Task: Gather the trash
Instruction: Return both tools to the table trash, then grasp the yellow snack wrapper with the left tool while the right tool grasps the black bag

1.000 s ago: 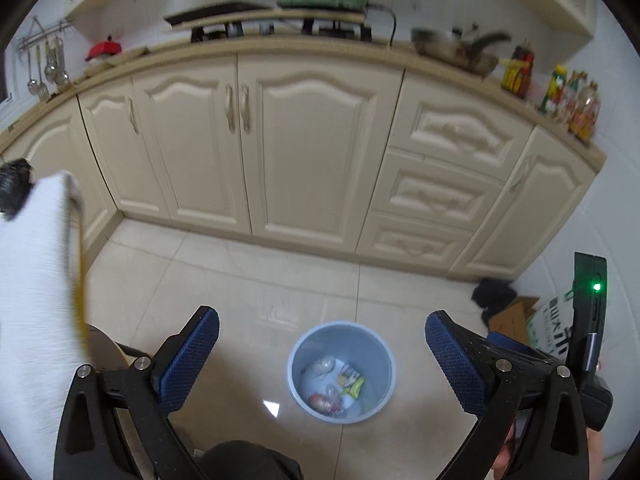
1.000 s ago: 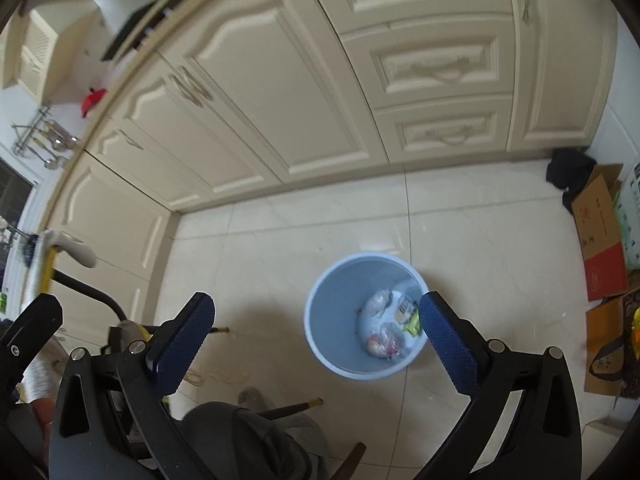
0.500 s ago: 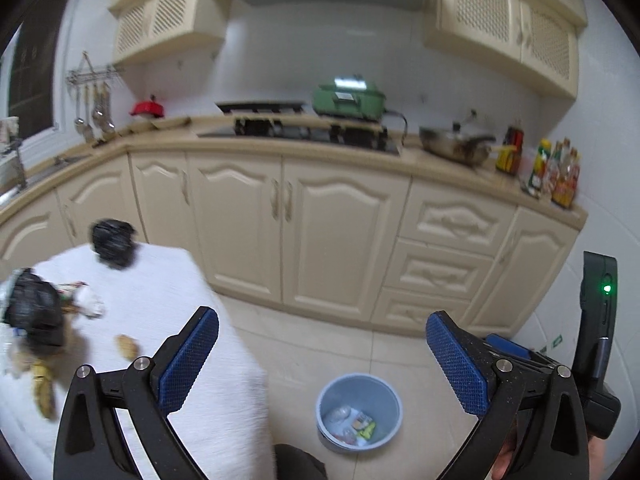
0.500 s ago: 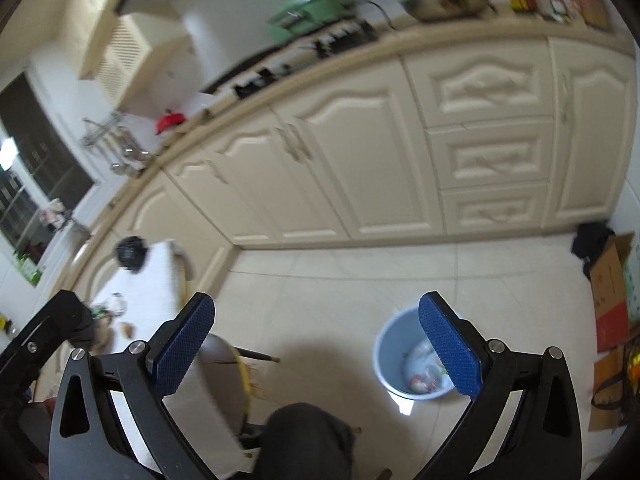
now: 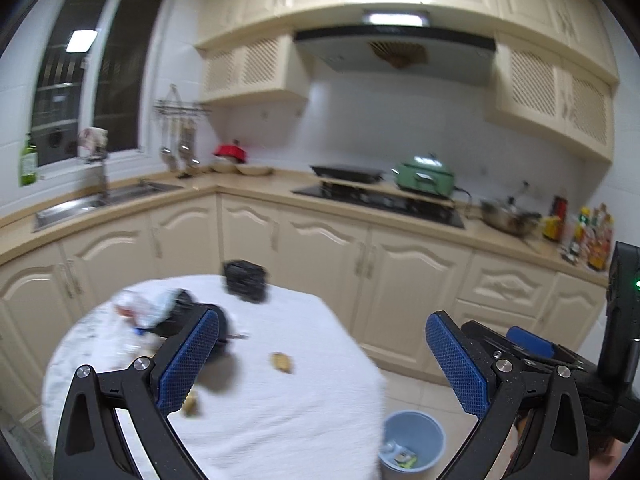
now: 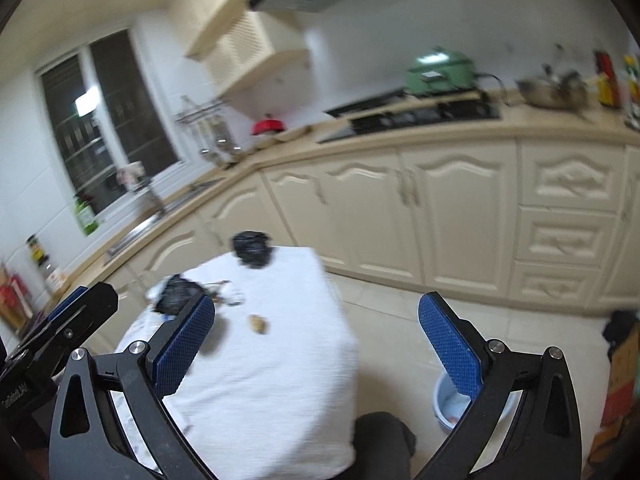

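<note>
A round table with a white cloth carries trash: a black crumpled bag at its far edge, a black and white pile on the left, and a small brown scrap. A light blue bin with trash in it stands on the floor to the table's right. My left gripper is open and empty above the table. My right gripper is open and empty over the table's right side.
Cream kitchen cabinets and a counter with a sink, hob and green pot run behind the table. Cardboard boxes lie on the floor at the right. The person's dark knee is below the right gripper.
Both cameras have swung up from the bin on the floor to the table; the table with its trash now fills the lower middle. Both grippers have stayed open.
</note>
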The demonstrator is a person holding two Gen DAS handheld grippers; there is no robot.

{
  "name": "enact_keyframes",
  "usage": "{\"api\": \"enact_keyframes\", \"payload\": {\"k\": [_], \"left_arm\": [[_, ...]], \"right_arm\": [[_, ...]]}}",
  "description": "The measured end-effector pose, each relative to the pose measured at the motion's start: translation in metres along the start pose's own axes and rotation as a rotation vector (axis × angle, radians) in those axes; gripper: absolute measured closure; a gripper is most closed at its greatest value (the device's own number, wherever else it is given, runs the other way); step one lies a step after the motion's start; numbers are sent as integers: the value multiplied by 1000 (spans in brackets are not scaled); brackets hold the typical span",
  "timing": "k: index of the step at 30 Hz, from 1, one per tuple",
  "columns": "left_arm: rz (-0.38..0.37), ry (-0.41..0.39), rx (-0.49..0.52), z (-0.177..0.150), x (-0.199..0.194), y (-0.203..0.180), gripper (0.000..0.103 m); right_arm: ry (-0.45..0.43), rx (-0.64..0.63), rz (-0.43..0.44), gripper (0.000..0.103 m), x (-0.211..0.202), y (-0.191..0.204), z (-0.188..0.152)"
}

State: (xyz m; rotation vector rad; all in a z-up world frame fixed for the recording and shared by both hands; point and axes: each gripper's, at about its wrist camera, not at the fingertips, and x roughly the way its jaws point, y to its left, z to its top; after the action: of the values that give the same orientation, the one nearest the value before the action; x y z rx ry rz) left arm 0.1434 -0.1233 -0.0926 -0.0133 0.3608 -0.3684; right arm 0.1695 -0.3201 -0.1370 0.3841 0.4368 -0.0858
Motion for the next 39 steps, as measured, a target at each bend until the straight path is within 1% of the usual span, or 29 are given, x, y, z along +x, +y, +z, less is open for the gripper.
{"api": "enact_keyframes", "payload": {"k": [2,6,14,20,23,28,33,35,39], "left_arm": [[35,-25,-13,-5,-30,15,1],[90,-66,-39,-10,-71,26,1],[172,-126,-78,-33,-155,43,1],[229,-152,-102,-43,-194,51,1],[264,-160,-107,-48,-205,53,1],[294,-126,-134,-53,-190,54,1],[298,-74,-150,-52,-159,58,1],[300,-46,-158,-54,-144,61,1],[302,6,-180,-46,-111,83,1]], "right_arm": [[-3,-32,26,0,-2,23,-1],[-15,-88,64,0,-6,56,-1],[-47,-193,133,0,-21,116,-3],[-68,-247,171,0,-27,145,-6],[-67,-273,184,0,-26,154,-11],[-41,-282,175,0,-10,152,-16],[-8,-287,155,0,11,144,-21],[23,-287,145,0,27,141,-25],[82,-307,142,0,61,139,-31]]}}
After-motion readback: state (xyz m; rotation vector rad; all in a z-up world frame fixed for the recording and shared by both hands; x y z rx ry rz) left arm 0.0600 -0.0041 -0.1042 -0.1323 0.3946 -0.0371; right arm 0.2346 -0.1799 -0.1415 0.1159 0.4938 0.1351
